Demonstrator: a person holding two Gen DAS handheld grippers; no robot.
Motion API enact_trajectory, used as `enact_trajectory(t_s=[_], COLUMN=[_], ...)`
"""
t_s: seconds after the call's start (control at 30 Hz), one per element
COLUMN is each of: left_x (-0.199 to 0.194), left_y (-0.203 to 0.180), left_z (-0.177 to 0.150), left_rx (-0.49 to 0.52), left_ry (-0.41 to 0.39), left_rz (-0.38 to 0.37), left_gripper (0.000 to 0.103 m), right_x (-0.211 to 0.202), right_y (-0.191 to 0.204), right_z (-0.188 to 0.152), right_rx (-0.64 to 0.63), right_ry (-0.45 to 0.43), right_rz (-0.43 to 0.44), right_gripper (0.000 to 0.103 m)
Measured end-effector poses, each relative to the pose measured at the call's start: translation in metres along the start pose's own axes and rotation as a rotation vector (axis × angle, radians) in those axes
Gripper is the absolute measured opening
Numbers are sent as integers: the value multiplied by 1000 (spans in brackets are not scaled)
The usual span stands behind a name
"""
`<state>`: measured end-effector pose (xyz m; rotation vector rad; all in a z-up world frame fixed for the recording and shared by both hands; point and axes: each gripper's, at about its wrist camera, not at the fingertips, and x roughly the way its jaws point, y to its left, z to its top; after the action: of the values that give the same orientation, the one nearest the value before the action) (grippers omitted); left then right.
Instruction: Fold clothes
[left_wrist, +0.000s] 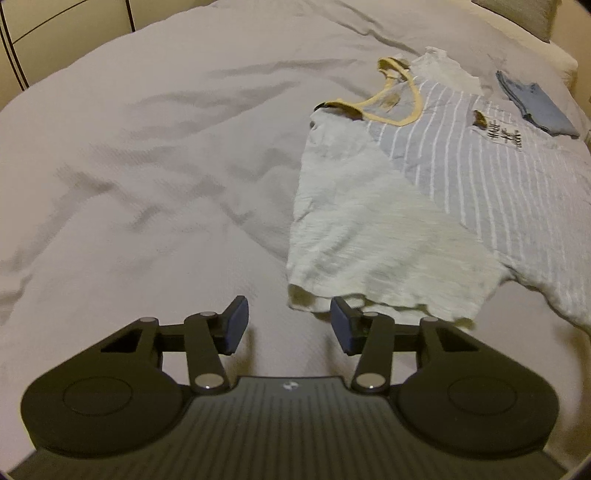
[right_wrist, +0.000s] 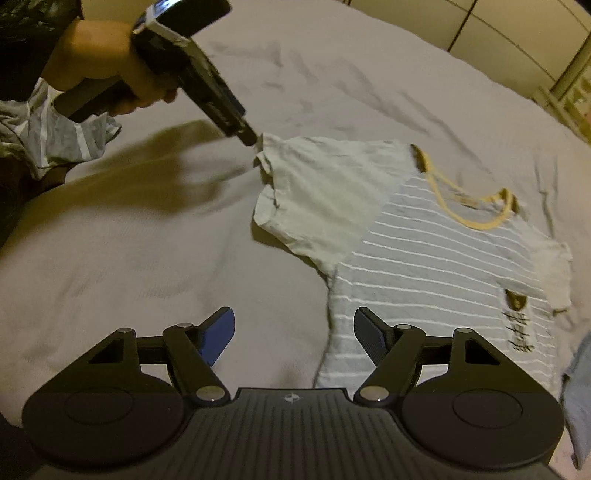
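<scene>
A T-shirt lies spread flat, front up, on the bed ahead of you, toward its right half in your left wrist view. Its body is grey with thin white horizontal stripes, its short sleeves are plain off-white, and a yellow band edges the neckline. A small dark printed motif sits on the chest; the lettering is too blurred to read. The near sleeve reaches toward your left gripper, whose blue-padded jaws stand apart with the sleeve hem just beyond the right pad, not visibly pinched. In the right wrist view that gripper, held in your left hand, has its tip at the sleeve's outer corner, but from this angle you cannot tell whether it touches the cloth. Your right gripper hovers over the shirt's side edge, its jaws wide apart and holding nothing. The shirt's lower hem is cut off by the frame edge. Beyond the shirt, apart from it, a folded blue garment rests on the bed. A grey striped cloth shows under your left hand, partly hidden. No container appears. Pale cupboard panels stand behind the bed.
</scene>
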<state>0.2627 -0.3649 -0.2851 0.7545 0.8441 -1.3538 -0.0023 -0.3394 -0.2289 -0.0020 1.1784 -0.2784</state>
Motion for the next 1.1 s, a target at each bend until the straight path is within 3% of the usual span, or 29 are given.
enact_trajectory(t_s=[0.17, 0.27, 0.33, 0.37, 0.4, 0.5, 0.7, 0.8, 0.97, 1.1], left_x=[26, 34, 36, 35, 34, 28, 33, 42, 52, 49], left_y=[10, 11, 9, 7, 5, -9, -23, -26, -25, -24], left_z=[-1, -1, 0, 0, 1, 0, -5, -6, -9, -14], left_rx=[-13, -3, 19, 49, 78, 275, 481, 529, 553, 557], left_ry=[15, 5, -2, -9, -16, -56, -63, -65, -63, -73], left_rz=[12, -8, -13, 7, 28, 161, 240, 258, 245, 240], left_gripper=[31, 29, 21, 6, 0, 0, 0, 0, 0, 0], right_x=[19, 28, 33, 35, 37, 42, 56, 64, 84, 103], right_y=[-1, -3, -4, -5, -5, -8, -4, 9, 32, 41], right_z=[14, 21, 23, 23, 23, 23, 27, 31, 39, 46], right_rx=[-22, -14, -5, -2, -2, 5, -11, -94, -270, -363], right_ry=[3, 7, 15, 19, 23, 31, 29, 2, -43, -51], right_rz=[20, 17, 14, 13, 11, 9, 15, 4, -24, -62], right_gripper=[73, 73, 73, 73, 73, 73, 73, 70, 52, 47])
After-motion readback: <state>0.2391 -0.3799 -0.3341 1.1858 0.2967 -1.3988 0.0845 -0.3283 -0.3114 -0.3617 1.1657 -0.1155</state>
